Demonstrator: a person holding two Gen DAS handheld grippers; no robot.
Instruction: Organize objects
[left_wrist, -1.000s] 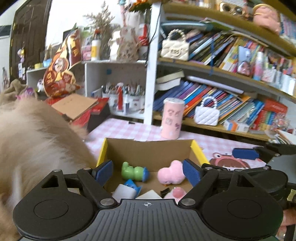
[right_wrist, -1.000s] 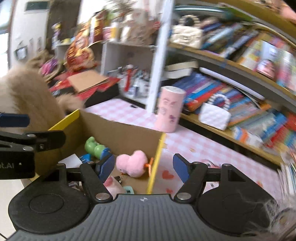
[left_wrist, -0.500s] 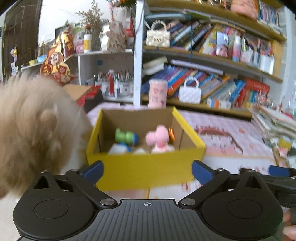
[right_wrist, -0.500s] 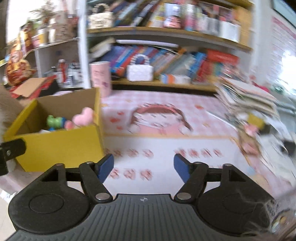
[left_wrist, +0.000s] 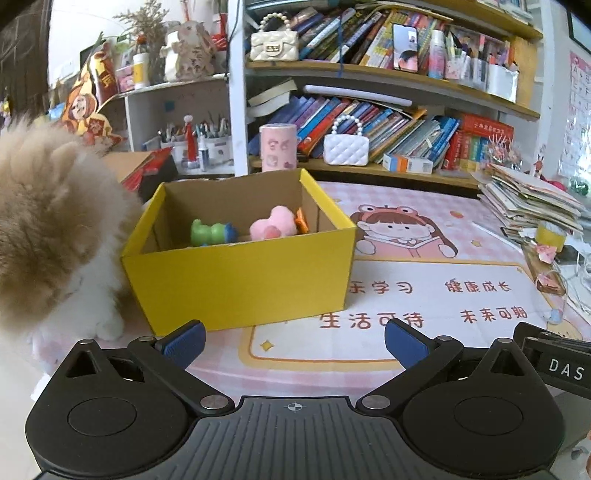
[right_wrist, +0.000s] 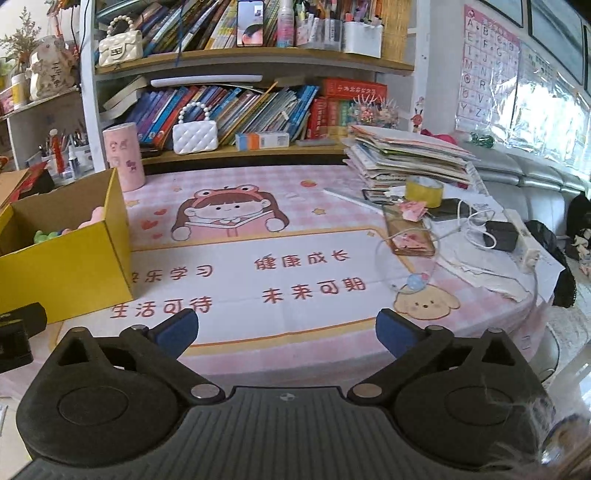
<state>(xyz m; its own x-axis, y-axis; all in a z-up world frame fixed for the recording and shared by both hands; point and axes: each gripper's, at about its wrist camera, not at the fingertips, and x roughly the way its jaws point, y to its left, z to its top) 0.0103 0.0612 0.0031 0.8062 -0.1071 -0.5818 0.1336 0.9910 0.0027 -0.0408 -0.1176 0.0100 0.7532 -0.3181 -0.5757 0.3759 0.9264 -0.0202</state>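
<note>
Yellow box (left_wrist: 240, 277) sits on left part of pink printed table mat (right_wrist: 295, 273), open top, holding a green toy (left_wrist: 207, 232) and a pink plush (left_wrist: 273, 227) with an orange bit beside it against the right inner wall; both lie on the box floor, apart from each other. Left gripper (left_wrist: 293, 341) hovers low in front of the box's near wall, fingers spread wide, nothing between them. Right gripper (right_wrist: 286, 330) is over the bare middle of the mat, fingers also spread wide and empty; the box is off to its left. Fluffy tan dog (left_wrist: 51, 221) crowds the box's left side, fur touching or just beside the left wall, blocking approach from there. Behind the box, a pink cylinder (left_wrist: 277, 147) stands near the bookshelf (left_wrist: 388, 74), with a white quilted handbag (left_wrist: 346, 147) on the low shelf to its right. Right side of table is cluttered: stack of papers (right_wrist: 406, 155), yellow tape roll (right_wrist: 424, 191) just in front of it, a phone and white cable, a power strip (right_wrist: 522, 240) near the table's right edge. Open room is the mat's centre, between box and clutter, down to the near table edge. Part of the right gripper's body shows at the right margin of the left wrist view.
</note>
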